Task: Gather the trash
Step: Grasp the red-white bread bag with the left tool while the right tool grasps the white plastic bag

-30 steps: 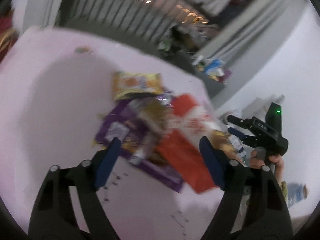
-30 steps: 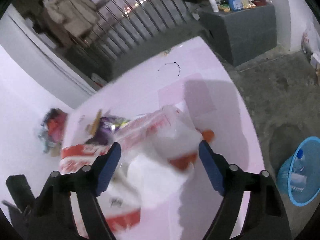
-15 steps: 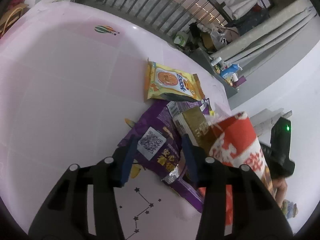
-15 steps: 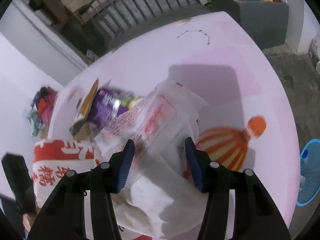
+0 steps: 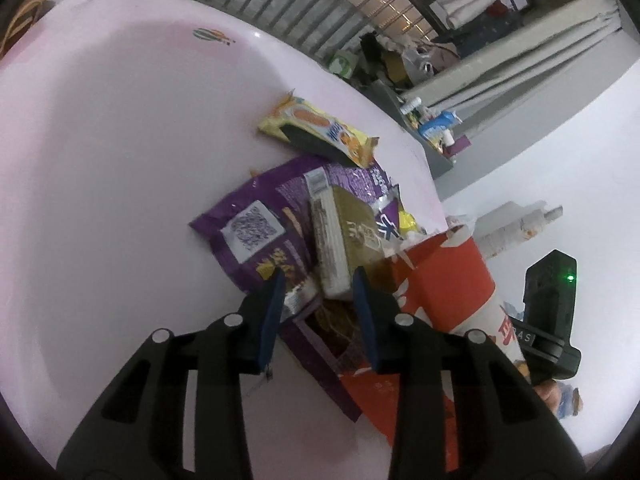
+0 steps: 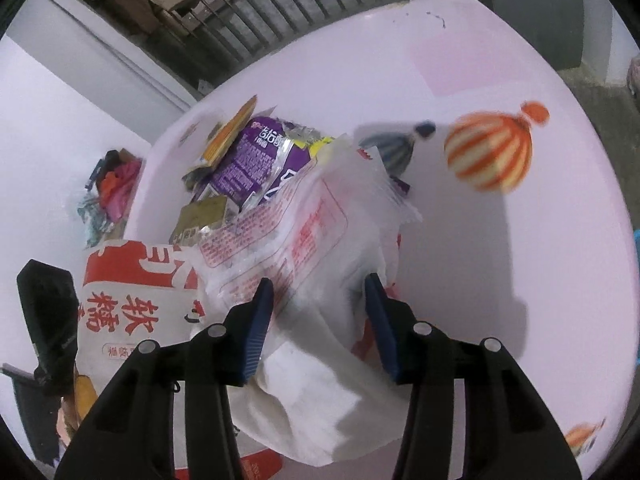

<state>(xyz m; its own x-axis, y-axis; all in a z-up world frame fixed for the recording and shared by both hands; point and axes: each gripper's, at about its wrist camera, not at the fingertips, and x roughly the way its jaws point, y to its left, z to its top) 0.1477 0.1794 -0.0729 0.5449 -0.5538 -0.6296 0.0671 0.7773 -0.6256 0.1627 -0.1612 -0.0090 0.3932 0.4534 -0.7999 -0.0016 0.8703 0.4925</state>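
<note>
A pile of wrappers lies on the pink table (image 5: pixel 100 152): a purple snack bag (image 5: pixel 256 232), an olive-green packet (image 5: pixel 344 236), a yellow snack packet (image 5: pixel 316 128) and a red-and-white bag (image 5: pixel 452 280). My left gripper (image 5: pixel 318 300) is narrowed around the near end of the olive packet, with a gap between its fingers. My right gripper (image 6: pixel 318 312) is partly closed around a white plastic bag with red print (image 6: pixel 312 248). The purple bag (image 6: pixel 256 156) and red-and-white bag (image 6: pixel 132 292) also show in the right wrist view.
The other hand-held gripper (image 5: pixel 548 320) is at the right of the left wrist view. Balloon pictures (image 6: pixel 492 152) are printed on the tabletop. A metal railing (image 5: pixel 304 4) runs behind the table. A grey cabinet (image 6: pixel 520 4) with bottles stands at the far right.
Both grippers have narrowed from wide open. The left one has moved in onto the olive packet; the right one has closed in on the white plastic bag.
</note>
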